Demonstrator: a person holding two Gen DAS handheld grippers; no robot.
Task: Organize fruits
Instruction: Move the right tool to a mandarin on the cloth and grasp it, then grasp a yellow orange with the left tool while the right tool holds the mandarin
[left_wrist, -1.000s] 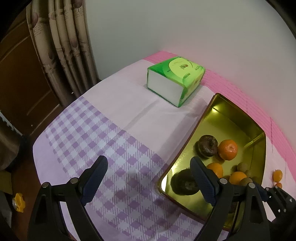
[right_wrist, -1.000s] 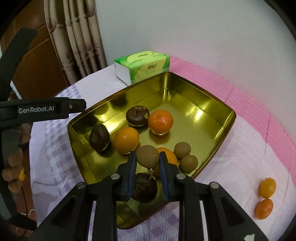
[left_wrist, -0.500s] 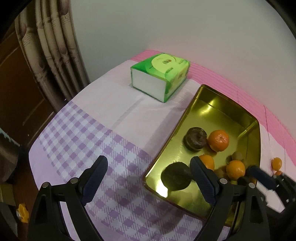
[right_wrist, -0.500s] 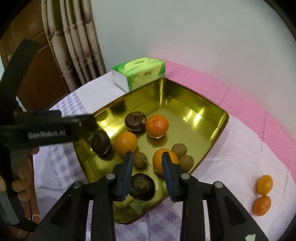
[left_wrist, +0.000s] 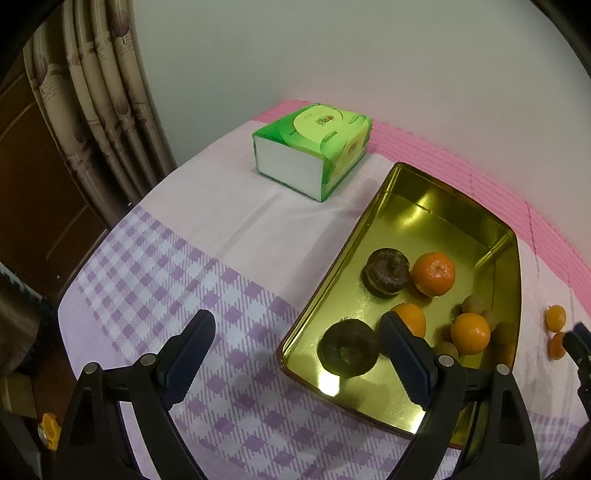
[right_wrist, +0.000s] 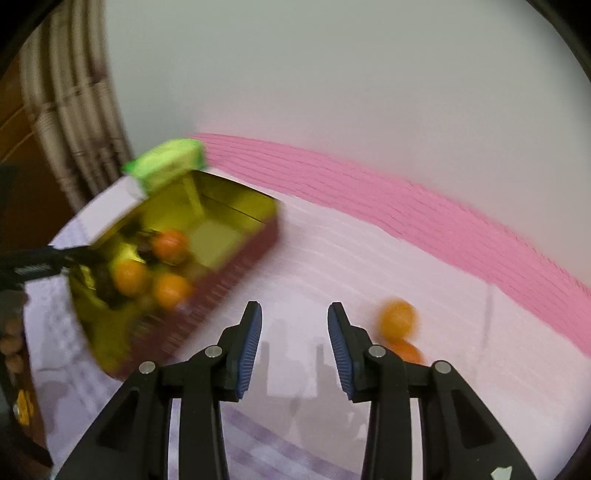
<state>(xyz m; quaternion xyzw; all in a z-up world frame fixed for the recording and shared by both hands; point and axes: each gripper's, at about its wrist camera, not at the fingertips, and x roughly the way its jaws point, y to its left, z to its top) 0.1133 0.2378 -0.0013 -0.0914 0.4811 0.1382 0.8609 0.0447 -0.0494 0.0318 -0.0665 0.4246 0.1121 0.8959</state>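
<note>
While my right fingers (right_wrist: 294, 347) have just been spreading with nothing between them, they hang over bare pink-and-lilac cloth on the desk (right_wrist: 369, 266), and the two small loose orange tangerines (right_wrist: 399, 319) lie just to their right, one behind the other, blurred. The shiny gold metal tray (left_wrist: 373, 221) holding oranges, dark round fruits and small brown ones sits off to the left. My left fingers (left_wrist: 297, 360) stand wide apart and empty over the tray's near corner. I judge a tangerine light, soft-skinned and prone to roll, so I'd pinch it gently across its widest middle.
</note>
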